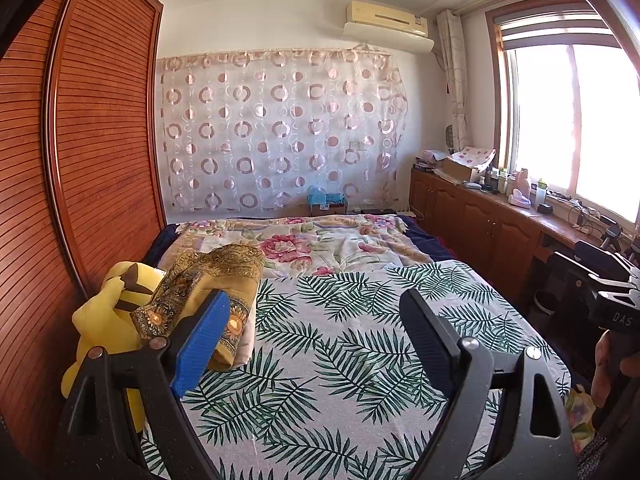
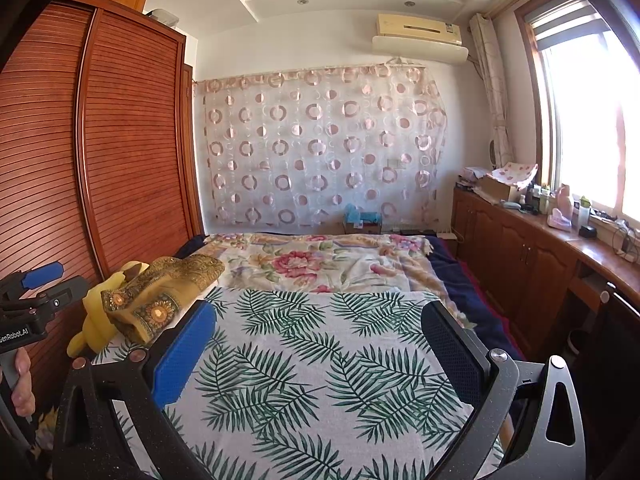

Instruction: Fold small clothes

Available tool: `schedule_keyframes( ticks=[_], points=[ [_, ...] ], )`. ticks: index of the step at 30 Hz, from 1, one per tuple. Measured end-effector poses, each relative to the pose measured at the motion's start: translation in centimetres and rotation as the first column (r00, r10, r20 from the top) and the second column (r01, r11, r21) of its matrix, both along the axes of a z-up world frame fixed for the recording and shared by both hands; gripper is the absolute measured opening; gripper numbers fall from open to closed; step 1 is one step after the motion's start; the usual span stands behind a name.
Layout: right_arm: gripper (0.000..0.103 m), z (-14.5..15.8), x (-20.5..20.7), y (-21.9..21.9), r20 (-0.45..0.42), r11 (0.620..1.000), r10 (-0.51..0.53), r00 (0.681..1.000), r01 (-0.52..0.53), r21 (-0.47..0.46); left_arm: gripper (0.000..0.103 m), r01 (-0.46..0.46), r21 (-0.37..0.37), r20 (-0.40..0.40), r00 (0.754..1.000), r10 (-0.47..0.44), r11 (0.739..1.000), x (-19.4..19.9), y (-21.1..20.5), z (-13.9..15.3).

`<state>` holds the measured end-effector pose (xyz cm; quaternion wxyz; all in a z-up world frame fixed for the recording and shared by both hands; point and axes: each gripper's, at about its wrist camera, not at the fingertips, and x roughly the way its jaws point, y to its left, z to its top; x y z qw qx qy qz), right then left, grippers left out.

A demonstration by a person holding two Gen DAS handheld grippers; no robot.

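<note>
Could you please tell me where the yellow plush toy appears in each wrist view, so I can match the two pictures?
Left wrist: yellow plush toy at lower left, behind the blue finger.
Right wrist: yellow plush toy at left, mid-height, smaller.
Shared landmark: gold patterned cloth draped against it.

We see the left gripper [image 1: 316,328] held wide open above a leaf-print sheet [image 1: 340,360] on a bed. A folded mustard cloth [image 1: 208,280] lies near left, resting against a yellow plush toy [image 1: 108,320] beside a wooden wardrobe [image 1: 80,160].
</note>
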<state>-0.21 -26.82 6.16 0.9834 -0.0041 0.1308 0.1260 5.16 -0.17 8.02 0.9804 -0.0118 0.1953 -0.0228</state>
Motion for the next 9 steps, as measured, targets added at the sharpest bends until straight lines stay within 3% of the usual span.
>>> schedule_keyframes(
  ticks=[9],
  points=[
    [0.102,0.06,0.00,-0.03,0.000,1.000,0.000,1.000,0.000,-0.001,0.087,0.000,0.001,0.000,1.000,0.000,1.000,-0.03,0.09,-0.12]
  ],
)
